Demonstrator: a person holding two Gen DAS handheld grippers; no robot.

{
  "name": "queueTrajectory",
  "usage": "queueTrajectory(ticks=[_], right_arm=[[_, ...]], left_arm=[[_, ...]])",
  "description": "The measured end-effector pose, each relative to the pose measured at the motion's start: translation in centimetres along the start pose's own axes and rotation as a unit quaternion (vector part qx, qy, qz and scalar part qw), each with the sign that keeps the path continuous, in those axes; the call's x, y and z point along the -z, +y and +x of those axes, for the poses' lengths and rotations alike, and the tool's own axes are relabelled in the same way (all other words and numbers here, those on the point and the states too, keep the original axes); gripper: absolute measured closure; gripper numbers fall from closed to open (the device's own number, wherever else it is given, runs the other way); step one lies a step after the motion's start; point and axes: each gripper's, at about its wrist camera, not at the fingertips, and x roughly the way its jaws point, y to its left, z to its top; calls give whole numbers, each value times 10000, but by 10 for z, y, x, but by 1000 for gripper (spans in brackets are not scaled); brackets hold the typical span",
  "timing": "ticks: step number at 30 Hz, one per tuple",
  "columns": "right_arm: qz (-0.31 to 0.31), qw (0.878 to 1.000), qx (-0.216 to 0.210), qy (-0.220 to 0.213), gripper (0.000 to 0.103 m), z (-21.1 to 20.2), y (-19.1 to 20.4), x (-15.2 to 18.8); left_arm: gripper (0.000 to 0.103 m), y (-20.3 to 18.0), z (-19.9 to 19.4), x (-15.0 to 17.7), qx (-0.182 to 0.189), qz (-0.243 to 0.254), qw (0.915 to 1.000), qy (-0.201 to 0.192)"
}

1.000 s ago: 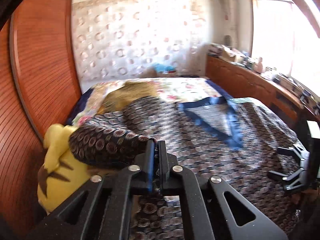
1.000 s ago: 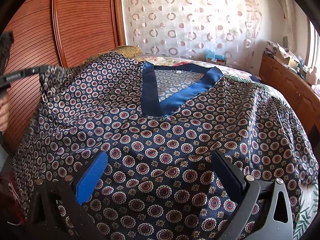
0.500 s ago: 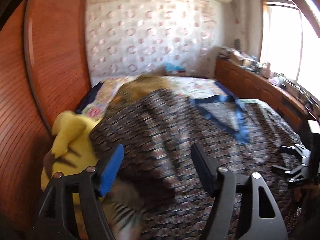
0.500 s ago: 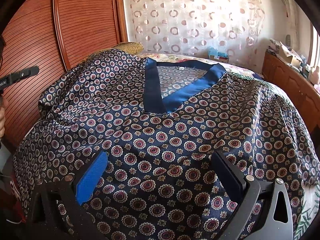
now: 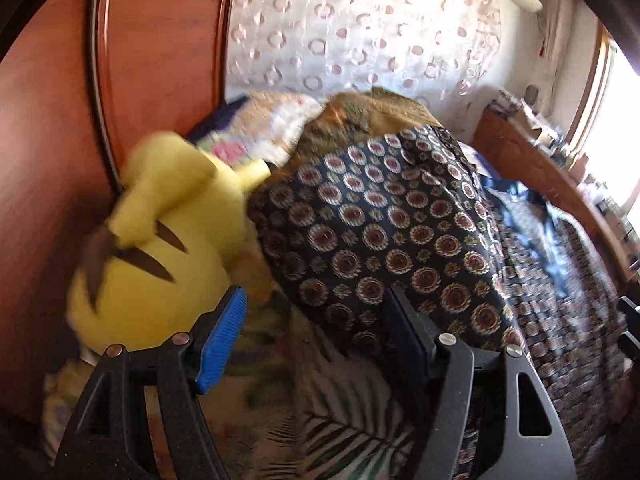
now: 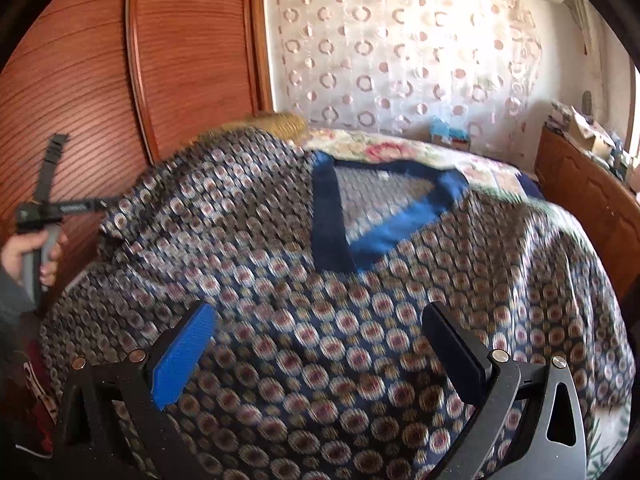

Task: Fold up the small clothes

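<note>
Your left wrist camera peers down close over the garment's (image 5: 384, 232) sleeve edge; your right camera sits back, facing the curtain (image 6: 404, 52). Both share that patterned cloth.

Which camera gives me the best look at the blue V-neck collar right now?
The right wrist view: the blue V-neck collar sits near the centre, whole and unobstructed, though slightly blurred. The left wrist view shows the collar only as a smeared blue strip at the right side.
</note>
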Motion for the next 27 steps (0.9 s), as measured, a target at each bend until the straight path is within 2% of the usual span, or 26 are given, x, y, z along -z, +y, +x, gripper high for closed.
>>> queueTrajectory(ticks=[2, 5, 7, 9, 12, 15, 17, 23, 27], right_arm=[[-72, 9999, -18, -76, 0, -3, 6, -6], [-157, 9997, 45, -199, 0, -10, 9, -8], [-122, 9997, 17, -198, 0, -12, 8, -6], [-91, 9998, 11, -176, 0, -13, 8, -3], [-103, 9998, 54, -180, 0, -12, 6, -1], [-77, 9997, 72, -202, 0, -11, 6, -1], [-60, 9997, 73, -208, 0, -12, 6, -3], [1, 9996, 175, -241, 0, -10, -3, -6], [-94, 9977, 552, -394, 0, -15, -12, -9]], left_arm=[[31, 1, 7, 2, 235, -147, 9995, 116], [32, 0, 15, 3, 302, -286, 9990, 190], [39, 2, 18, 3, 339, -410, 9984, 197], [71, 1, 18, 1, 371, -405, 9982, 229], [97, -6, 15, 3, 289, -210, 9991, 235], [100, -15, 0, 4, 47, 62, 10000, -15], [100, -23, -12, 1, 36, 206, 9996, -214], [100, -65, -45, -26, 376, 609, 9952, -672], [100, -107, -50, -43, 626, 1055, 9892, -795]])
